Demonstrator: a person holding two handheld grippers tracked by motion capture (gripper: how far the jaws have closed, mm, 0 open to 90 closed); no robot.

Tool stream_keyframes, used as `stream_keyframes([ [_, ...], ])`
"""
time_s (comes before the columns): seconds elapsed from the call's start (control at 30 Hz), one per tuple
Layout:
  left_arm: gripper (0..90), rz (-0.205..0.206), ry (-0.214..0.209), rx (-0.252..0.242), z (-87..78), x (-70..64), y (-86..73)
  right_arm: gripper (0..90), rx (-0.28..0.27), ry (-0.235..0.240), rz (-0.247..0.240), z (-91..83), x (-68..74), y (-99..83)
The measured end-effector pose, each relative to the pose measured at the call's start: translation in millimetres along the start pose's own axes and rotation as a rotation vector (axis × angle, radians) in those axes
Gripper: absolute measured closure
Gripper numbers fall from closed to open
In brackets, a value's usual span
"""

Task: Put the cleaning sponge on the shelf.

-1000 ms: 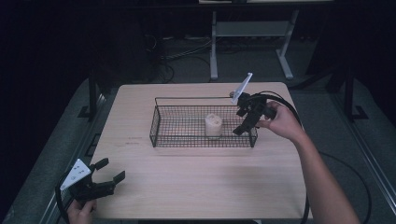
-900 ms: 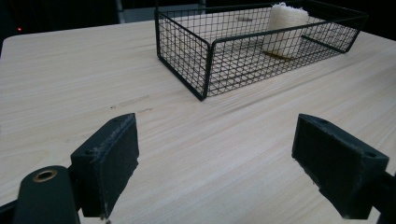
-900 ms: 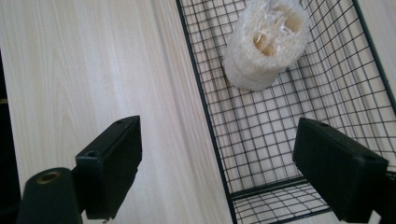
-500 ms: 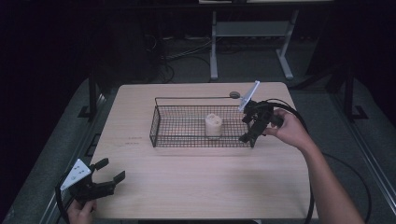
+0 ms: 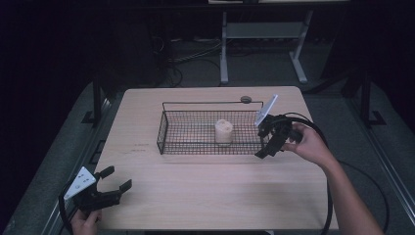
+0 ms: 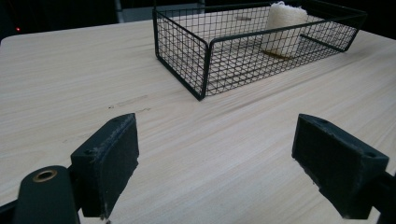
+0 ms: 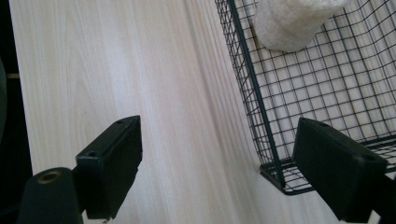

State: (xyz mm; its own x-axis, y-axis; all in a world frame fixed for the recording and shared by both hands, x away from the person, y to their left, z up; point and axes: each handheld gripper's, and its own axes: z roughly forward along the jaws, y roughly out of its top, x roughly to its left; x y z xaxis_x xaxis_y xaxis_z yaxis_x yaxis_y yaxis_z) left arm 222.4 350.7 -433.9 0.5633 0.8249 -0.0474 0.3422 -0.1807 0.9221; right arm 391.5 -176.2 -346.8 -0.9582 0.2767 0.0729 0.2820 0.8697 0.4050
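Wire basket [image 5: 210, 131] sits mid-surface [image 5: 210, 196], slightly toward the far edge. Inside it, a pale fuzzy cylinder [image 5: 223, 131] stands upright right of centre, looks like a loofah or rolled cloth, can't confirm material. Right tool [image 5: 268, 147] is at the basket's near-right corner, jaws apart, nothing between them; in the right gripper view the basket's corner post [image 7: 273, 168] sits in the gap, closer to the right-hand pad, and whether it touches is hard to tell. The cylinder [image 7: 292, 21] shows at the top of that view, behind the mesh. Left tool [image 5: 115, 178] is at the near-left corner of the surface, well apart from the basket, jaws wide apart and empty, pointing toward the basket [image 6: 243, 51] with bare wood in between. Small dark round disc [image 5: 245, 99] lies on the surface just behind the basket's far rail.
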Motion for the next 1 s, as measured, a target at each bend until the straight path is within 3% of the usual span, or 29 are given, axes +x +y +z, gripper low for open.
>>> stream_keyframes([
  [1.0, 13.9, 0.004, 0.001, 0.004, -0.5, -1.0, -0.1, 15.5, 0.012, 0.007, -0.022, 15.7, 27.7, -32.4],
])
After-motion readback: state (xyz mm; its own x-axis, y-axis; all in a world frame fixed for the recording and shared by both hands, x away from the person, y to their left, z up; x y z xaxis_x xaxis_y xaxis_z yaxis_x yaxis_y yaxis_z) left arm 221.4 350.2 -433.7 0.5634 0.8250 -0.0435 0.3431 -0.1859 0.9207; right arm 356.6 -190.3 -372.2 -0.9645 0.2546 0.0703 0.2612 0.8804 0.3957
